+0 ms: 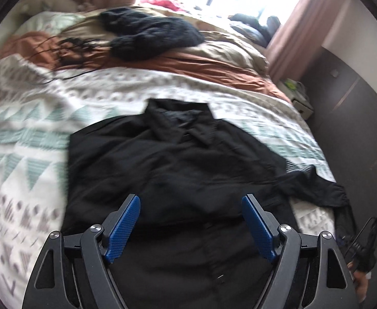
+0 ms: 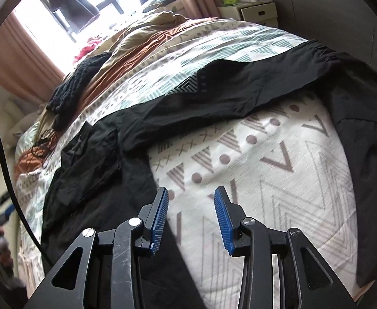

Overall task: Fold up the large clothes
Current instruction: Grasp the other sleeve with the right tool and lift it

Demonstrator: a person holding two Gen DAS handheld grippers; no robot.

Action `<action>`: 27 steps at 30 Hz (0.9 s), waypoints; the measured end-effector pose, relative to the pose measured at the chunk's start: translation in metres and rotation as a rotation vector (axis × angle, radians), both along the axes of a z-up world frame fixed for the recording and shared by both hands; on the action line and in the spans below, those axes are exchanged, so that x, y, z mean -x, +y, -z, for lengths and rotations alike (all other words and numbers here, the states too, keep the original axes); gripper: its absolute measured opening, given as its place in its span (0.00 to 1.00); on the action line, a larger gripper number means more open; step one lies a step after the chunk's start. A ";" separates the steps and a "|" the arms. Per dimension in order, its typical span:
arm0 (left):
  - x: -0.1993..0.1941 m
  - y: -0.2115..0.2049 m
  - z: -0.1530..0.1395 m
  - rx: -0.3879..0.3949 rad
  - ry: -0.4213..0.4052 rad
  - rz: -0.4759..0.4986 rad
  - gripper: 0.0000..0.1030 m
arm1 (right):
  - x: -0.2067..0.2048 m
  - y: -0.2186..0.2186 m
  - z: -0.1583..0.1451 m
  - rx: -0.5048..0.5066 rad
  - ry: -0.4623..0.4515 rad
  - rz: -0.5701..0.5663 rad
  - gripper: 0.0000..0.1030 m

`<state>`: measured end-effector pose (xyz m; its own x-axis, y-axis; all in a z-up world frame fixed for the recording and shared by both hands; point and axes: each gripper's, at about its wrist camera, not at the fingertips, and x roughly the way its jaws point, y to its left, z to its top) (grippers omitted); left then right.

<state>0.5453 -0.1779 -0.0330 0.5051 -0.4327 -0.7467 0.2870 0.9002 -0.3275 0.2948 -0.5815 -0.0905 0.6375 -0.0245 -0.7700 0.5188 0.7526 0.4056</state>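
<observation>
A large black jacket (image 1: 167, 164) lies spread on the patterned bedspread (image 1: 33, 139), collar away from me, one sleeve (image 1: 314, 188) stretched to the right. My left gripper (image 1: 191, 200) is open and empty, just above the jacket's lower body. In the right wrist view the jacket (image 2: 106, 164) lies at left and its long sleeve (image 2: 240, 90) runs across the bedspread (image 2: 265, 170) to the right edge. My right gripper (image 2: 191, 193) is open and empty, over the bedspread beside the jacket's edge. The right gripper also shows at the left wrist view's lower right (image 1: 368, 234).
A black knitted garment (image 1: 147, 33) lies on the beige and rust duvet (image 1: 214, 64) at the far side. Thin black cables (image 1: 69, 51) lie at far left. A white bedside box (image 2: 255, 11) and dark wardrobe (image 1: 355, 97) stand right of the bed. Window and curtains are beyond.
</observation>
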 end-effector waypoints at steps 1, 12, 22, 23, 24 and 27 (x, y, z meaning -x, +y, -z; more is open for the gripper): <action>0.004 0.008 0.003 -0.004 0.002 -0.012 0.79 | -0.001 -0.003 0.000 0.004 -0.001 0.003 0.37; 0.058 0.088 0.028 -0.059 -0.003 -0.172 0.79 | -0.011 -0.073 0.005 0.040 -0.004 0.146 0.37; 0.081 0.134 0.056 -0.055 0.059 -0.286 0.79 | -0.037 -0.131 0.037 0.001 0.005 0.276 0.37; 0.084 0.136 0.058 -0.061 0.064 -0.295 0.79 | -0.040 -0.138 0.042 -0.005 0.007 0.290 0.37; 0.085 0.139 0.060 -0.066 0.071 -0.302 0.79 | -0.042 -0.142 0.045 -0.008 0.006 0.300 0.37; 0.089 0.150 0.070 -0.074 0.096 -0.325 0.79 | -0.049 -0.157 0.055 0.000 -0.024 0.324 0.30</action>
